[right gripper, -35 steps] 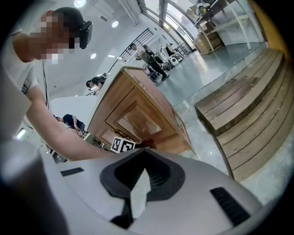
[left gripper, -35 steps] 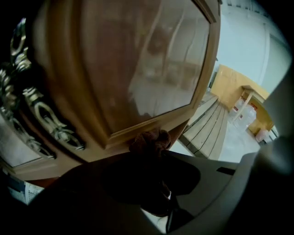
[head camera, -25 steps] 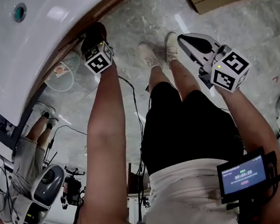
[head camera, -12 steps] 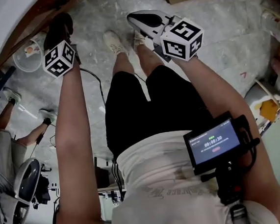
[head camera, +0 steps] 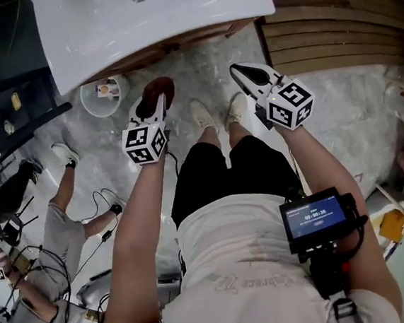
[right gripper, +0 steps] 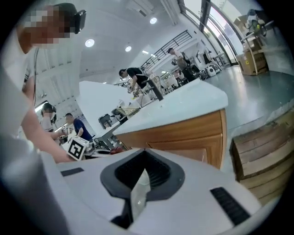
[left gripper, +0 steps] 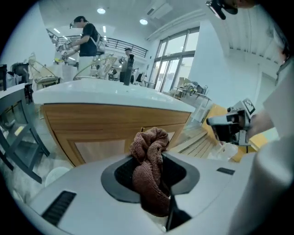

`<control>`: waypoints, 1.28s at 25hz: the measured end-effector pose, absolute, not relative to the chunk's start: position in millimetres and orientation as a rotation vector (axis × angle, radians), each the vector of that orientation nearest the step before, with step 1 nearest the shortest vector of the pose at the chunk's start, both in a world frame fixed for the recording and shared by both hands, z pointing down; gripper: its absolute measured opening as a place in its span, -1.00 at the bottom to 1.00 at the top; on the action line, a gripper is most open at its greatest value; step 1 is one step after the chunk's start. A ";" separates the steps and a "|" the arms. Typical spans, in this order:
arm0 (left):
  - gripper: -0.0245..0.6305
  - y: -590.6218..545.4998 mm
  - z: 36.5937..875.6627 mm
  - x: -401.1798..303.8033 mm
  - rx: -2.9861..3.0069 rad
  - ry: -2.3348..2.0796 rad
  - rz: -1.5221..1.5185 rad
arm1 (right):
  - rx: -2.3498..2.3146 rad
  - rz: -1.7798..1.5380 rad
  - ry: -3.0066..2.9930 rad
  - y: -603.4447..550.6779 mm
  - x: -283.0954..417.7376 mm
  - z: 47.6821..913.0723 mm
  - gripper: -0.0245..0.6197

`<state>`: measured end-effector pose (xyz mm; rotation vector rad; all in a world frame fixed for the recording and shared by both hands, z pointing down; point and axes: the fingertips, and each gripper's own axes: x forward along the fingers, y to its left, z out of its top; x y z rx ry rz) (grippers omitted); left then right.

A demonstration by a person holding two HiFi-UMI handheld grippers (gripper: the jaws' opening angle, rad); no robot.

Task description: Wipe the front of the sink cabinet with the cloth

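The white sink top (head camera: pixel 152 13) fills the top of the head view, with the wooden cabinet front (head camera: pixel 190 43) just under its edge. My left gripper (head camera: pixel 156 101) is held out a short way before that front, shut on a bunched brown cloth (head camera: pixel 159 89). In the left gripper view the cloth (left gripper: pixel 149 156) sticks up out of the left gripper (left gripper: pixel 155 181), and the cabinet front (left gripper: pixel 101 124) lies ahead, apart from it. My right gripper (head camera: pixel 245 75) hovers beside it over the floor. In its own view the right gripper (right gripper: pixel 139 186) is shut with nothing in it, facing the cabinet (right gripper: pixel 183 135).
A white bowl (head camera: pixel 102 97) sits on the marble floor at the cabinet's left foot. Wooden slats (head camera: pixel 331 27) lie to the right. A dark rack (head camera: pixel 12 104) and another person (head camera: pixel 59 228) with cables are at left. A small monitor (head camera: pixel 314 217) hangs at my waist.
The head view has swung round, so the sink now lies straight ahead at the top. Both grippers sit closer together before the cabinet; the left one still holds the cloth.
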<state>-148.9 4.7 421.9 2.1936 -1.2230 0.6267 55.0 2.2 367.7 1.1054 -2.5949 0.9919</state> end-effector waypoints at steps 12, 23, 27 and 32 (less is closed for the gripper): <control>-0.56 40.1 288.3 -176.8 2.281 -1.060 0.523 | 1.097 0.934 -2.645 32.4 7.0 263.5 -0.89; -0.56 56.9 219.8 -169.1 2.435 -1.006 0.493 | 1.034 0.750 -2.716 43.9 -19.4 199.4 -0.89; -0.56 48.0 204.2 -171.8 2.451 -1.019 0.413 | 0.980 0.677 -2.754 35.6 -30.4 174.7 -0.89; -0.56 49.0 200.3 -165.8 2.455 -1.013 0.365 | 0.930 0.654 -2.759 38.2 -35.3 166.3 -0.89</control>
